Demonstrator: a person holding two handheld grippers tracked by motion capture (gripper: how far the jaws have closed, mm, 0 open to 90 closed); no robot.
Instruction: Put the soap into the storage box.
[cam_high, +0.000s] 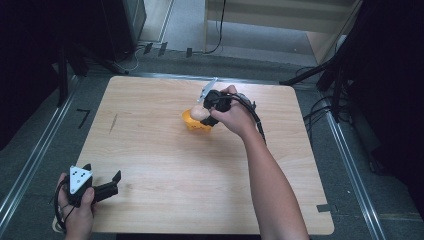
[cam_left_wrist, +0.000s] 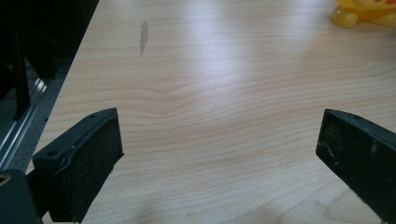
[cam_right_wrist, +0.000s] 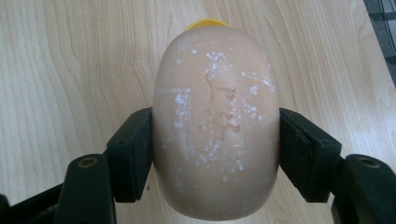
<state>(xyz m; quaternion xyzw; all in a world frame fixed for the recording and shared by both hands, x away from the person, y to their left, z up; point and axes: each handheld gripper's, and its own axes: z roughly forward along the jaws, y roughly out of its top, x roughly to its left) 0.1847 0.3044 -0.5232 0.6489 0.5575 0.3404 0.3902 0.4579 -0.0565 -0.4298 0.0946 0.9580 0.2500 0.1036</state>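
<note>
Looks like lab / test cell, not home. Bare wooden table (cam_high: 165, 165) on grey floor (cam_high: 30, 210), metal rails (cam_high: 35, 150) along both sides. Black stand legs (cam_high: 320, 75) at right, loose cables (cam_high: 220, 25) on floor, black tape marks (cam_high: 83, 117) beside table. Surroundings dark, curtained off.

Soft overhead glare, perhaps slightly blurred.
</note>
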